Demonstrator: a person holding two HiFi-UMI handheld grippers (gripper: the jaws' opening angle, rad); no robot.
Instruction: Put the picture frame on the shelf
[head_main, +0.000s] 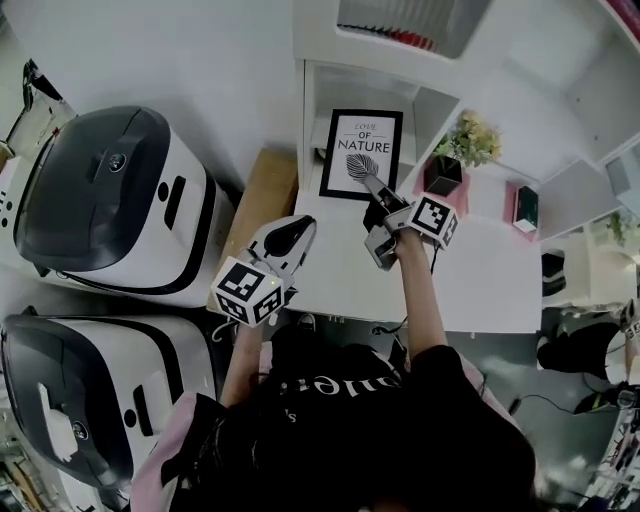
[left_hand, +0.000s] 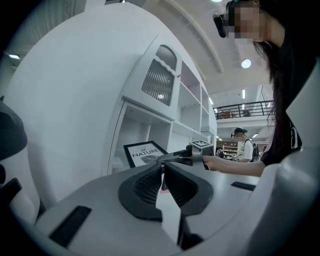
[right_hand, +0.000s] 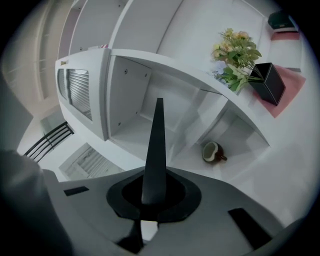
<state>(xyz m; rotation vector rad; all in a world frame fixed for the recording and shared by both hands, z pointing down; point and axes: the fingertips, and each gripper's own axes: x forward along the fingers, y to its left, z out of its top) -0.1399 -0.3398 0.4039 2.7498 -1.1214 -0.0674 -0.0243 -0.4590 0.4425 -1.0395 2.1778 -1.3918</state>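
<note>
A black picture frame (head_main: 360, 155) printed "LOVE OF NATURE" stands tilted in the lower left compartment of the white shelf (head_main: 310, 90). My right gripper (head_main: 374, 187) is shut on the frame's near edge. In the right gripper view the frame (right_hand: 157, 145) shows edge-on as a thin dark blade rising from between the jaws. My left gripper (head_main: 293, 236) hangs shut and empty over the white desk, left of the frame and short of it. The left gripper view shows its closed pads (left_hand: 150, 186), with the frame (left_hand: 142, 152) and the right gripper (left_hand: 176, 159) beyond.
A plant in a black pot (head_main: 455, 160) stands on the shelf to the right, near a pink mat with a dark book (head_main: 527, 208). A small brown mug (right_hand: 214, 151) sits in a neighbouring compartment. Two big white machines (head_main: 110, 200) stand at the left.
</note>
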